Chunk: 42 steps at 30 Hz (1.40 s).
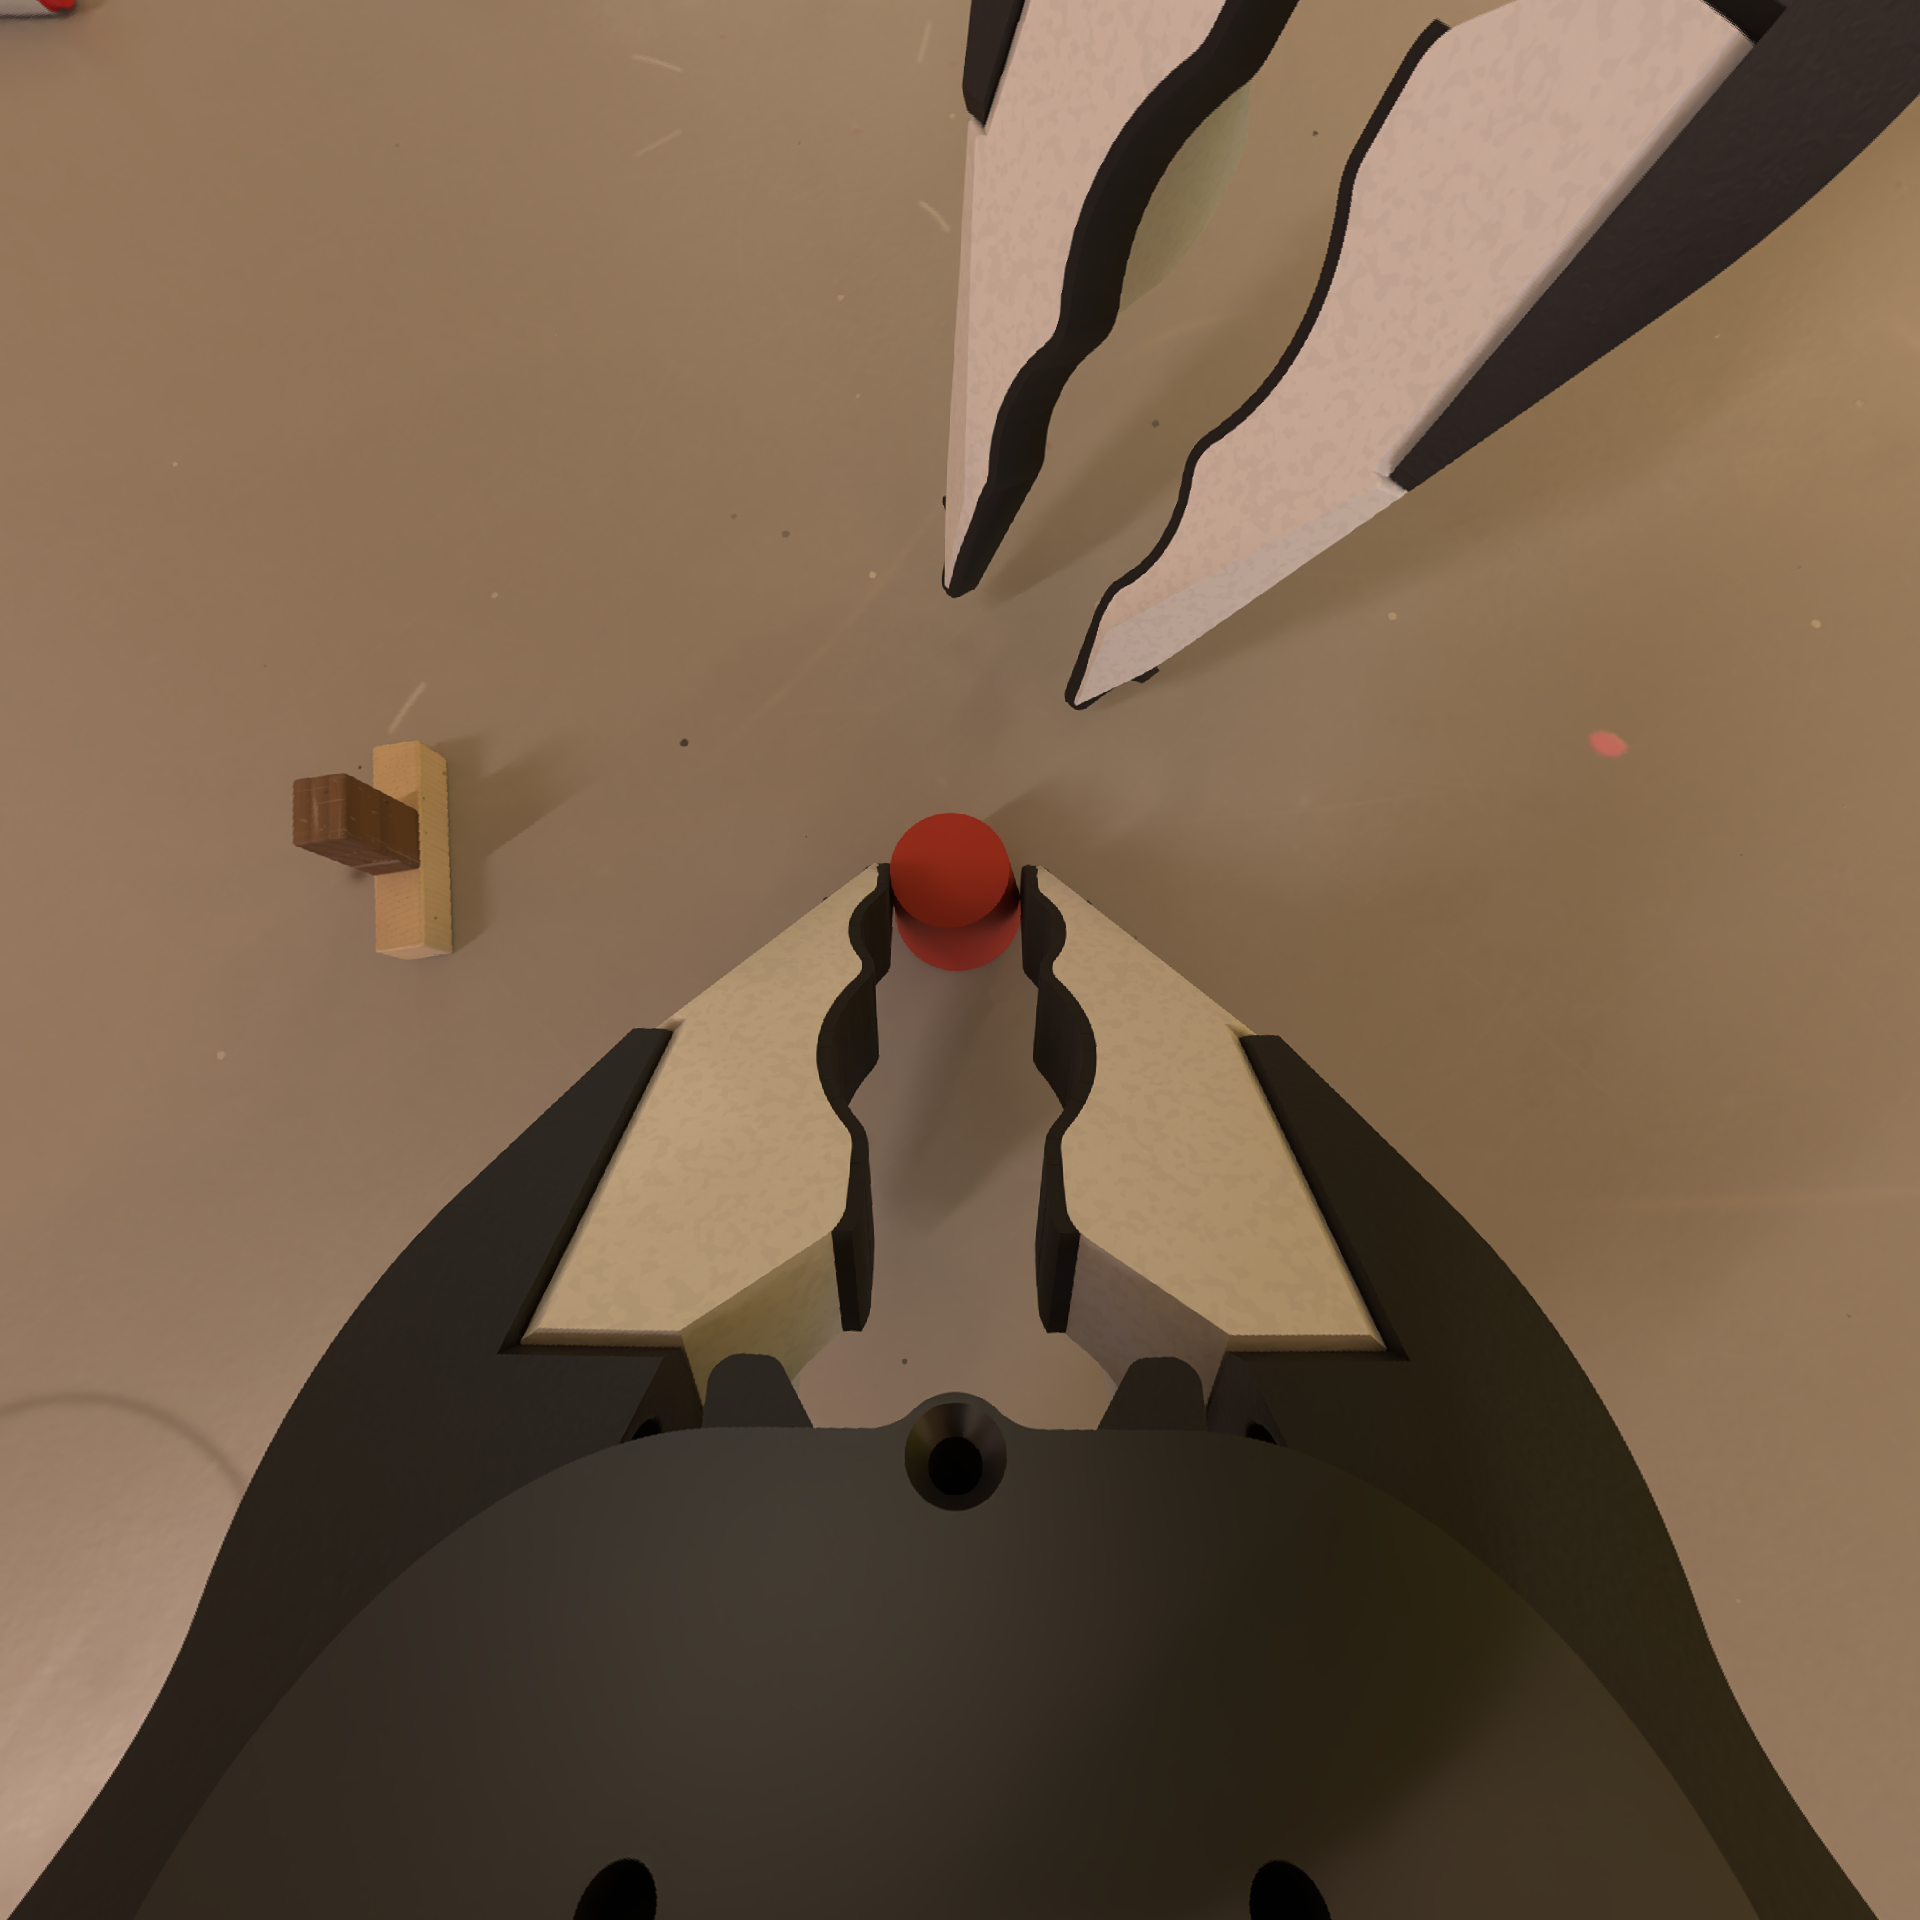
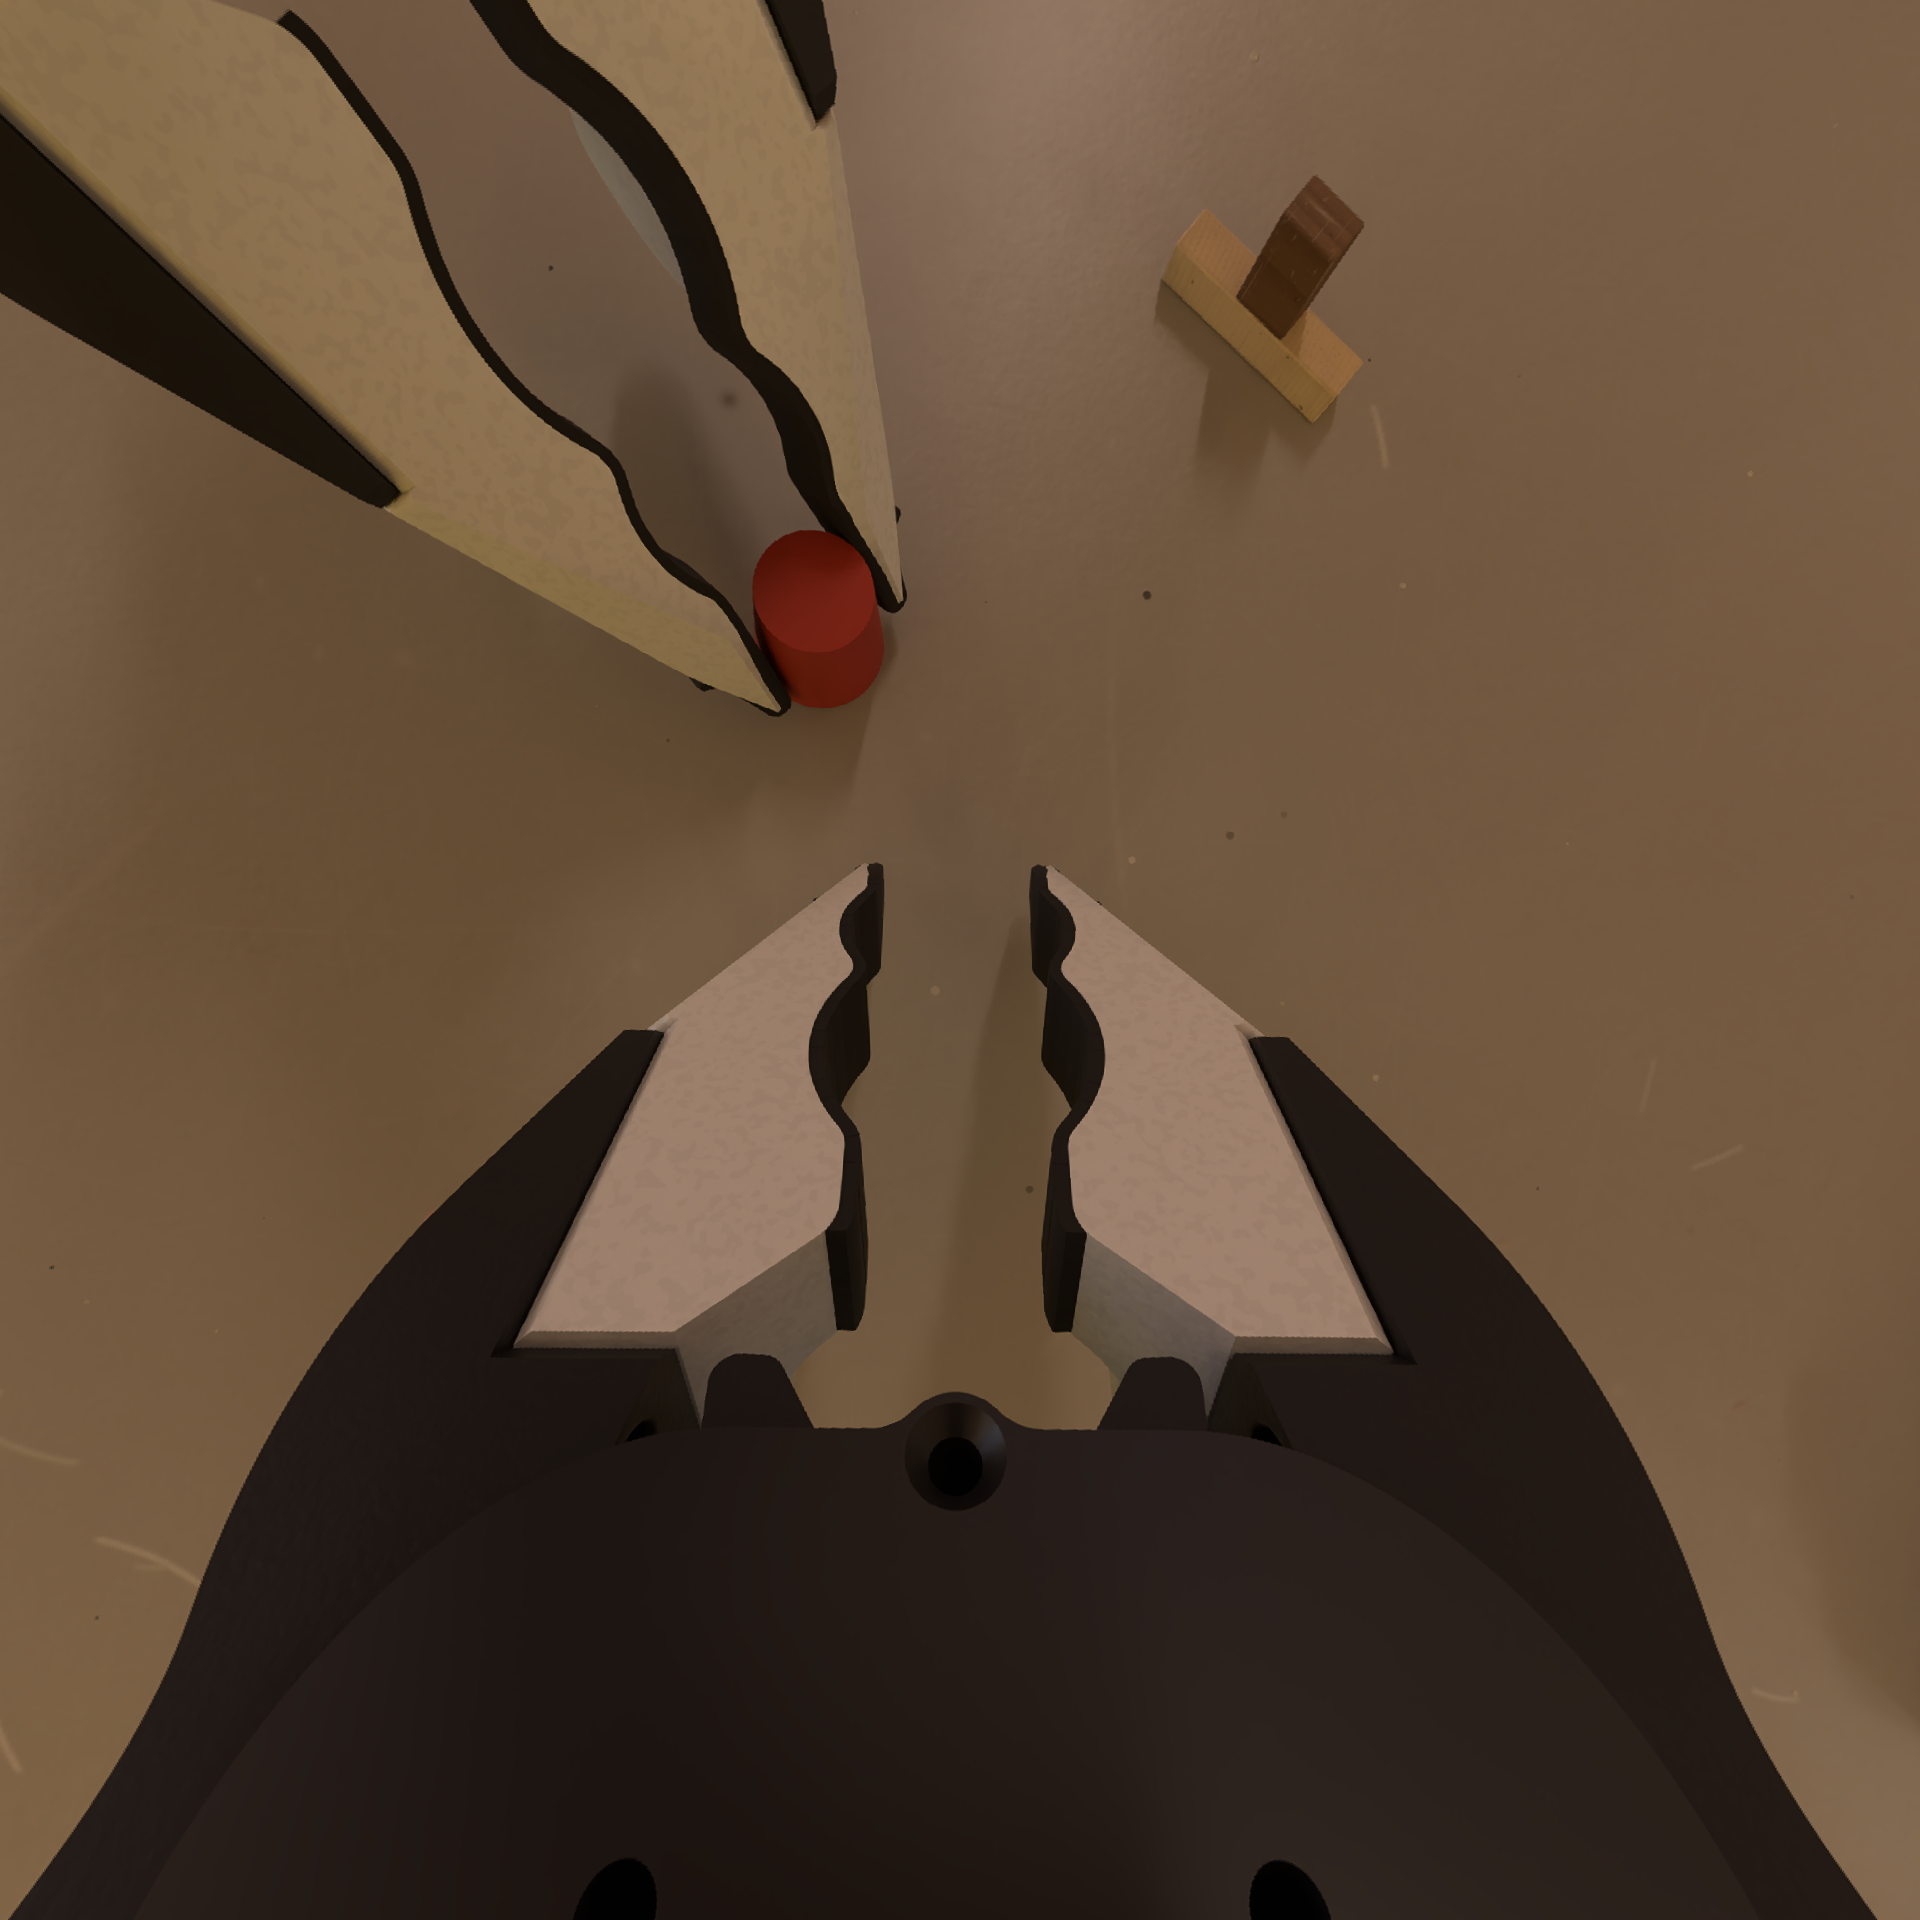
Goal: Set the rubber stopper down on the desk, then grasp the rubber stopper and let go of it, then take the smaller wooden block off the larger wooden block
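A red rubber stopper [image 1: 951, 883] stands upright between the fingertips of my left gripper [image 1: 956, 873], which is shut on it, low over the tan desk [image 1: 623, 416]. The right wrist view shows the same stopper [image 2: 821, 618] held by the left gripper [image 2: 831, 652]. A small dark brown block [image 1: 353, 821] lies across a larger light wooden block [image 1: 416, 914] to the left; both also show in the right wrist view, the dark block [image 2: 1299, 260] on the light block [image 2: 1309, 364]. My right gripper [image 2: 956, 873] is open and empty, its tips [image 1: 1018, 644] just beyond the stopper.
A faint red spot [image 1: 1608, 744] marks the desk to the right of the stopper. A bit of a red and white object [image 1: 42, 3] shows at the far left corner. A faint ring mark [image 1: 104, 1455] lies at the near left.
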### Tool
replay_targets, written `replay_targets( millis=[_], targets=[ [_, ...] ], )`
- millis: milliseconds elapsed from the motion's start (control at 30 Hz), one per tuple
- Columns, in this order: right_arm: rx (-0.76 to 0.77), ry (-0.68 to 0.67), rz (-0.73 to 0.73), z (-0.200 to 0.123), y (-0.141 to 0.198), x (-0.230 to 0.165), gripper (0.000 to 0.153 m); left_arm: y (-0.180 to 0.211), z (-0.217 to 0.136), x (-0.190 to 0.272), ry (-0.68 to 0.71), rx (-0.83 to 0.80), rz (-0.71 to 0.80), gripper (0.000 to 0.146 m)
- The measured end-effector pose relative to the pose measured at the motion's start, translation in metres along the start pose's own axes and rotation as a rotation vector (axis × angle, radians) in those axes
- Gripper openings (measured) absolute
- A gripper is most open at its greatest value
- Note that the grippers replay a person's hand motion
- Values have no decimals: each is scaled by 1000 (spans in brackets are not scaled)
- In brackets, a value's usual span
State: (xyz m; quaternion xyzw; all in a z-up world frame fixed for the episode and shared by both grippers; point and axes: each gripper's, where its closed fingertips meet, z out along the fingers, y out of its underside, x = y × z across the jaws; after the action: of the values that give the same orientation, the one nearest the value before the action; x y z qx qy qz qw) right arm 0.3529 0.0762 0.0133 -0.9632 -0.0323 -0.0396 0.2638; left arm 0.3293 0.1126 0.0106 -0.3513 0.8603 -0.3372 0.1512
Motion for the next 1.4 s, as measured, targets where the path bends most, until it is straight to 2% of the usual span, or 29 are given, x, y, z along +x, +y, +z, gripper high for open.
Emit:
replay_targets(
  millis=[700, 1233, 1400],
  targets=[
    [12, 59, 35, -8, 4, 6, 26, 0, 0, -1, -8, 11, -22, 24],
    [80, 100, 78, -27, -1, 8, 27, -1, 0, -1, 0, 22, -56, 24],
    [91, 118, 98, -36, 2, 7, 27, 4, -6, 2, 44, 17, -102, 39]
  ],
)
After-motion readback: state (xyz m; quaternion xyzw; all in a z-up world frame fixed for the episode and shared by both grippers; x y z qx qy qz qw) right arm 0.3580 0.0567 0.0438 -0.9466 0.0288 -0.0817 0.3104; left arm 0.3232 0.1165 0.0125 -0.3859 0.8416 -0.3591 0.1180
